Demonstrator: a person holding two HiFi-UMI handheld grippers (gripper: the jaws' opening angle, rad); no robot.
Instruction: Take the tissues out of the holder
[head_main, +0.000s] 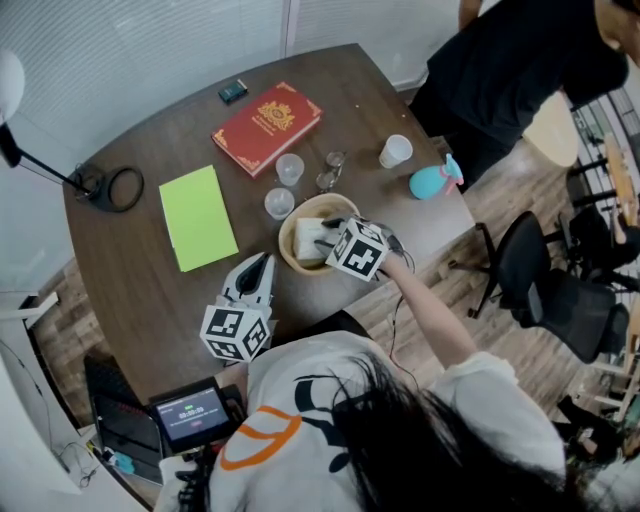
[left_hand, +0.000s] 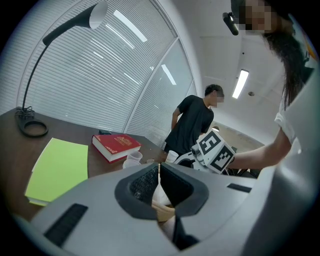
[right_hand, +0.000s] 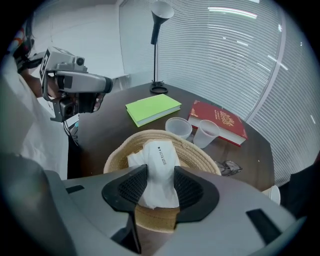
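Note:
A round woven basket (head_main: 289, 247) stands near the table's front edge, and a white tissue pack (head_main: 310, 238) stands up in it. My right gripper (head_main: 330, 232) reaches down into the basket from the right. In the right gripper view its black pads (right_hand: 134, 186) press on both sides of the tissue pack (right_hand: 160, 160), above the basket rim (right_hand: 118, 155). My left gripper (head_main: 262, 262) rests left of the basket, pointing at it, jaws together and empty (left_hand: 159, 172). The right gripper's marker cube (left_hand: 216, 151) shows ahead of it.
Two clear cups (head_main: 290, 168) (head_main: 279, 203) and folded glasses (head_main: 332, 172) sit just behind the basket. A green notebook (head_main: 197, 216), a red book (head_main: 266, 125), a white cup (head_main: 396, 150), a teal bottle (head_main: 432, 181) and a lamp base (head_main: 115, 188) share the table. A person in black (head_main: 520, 70) stands at the far right.

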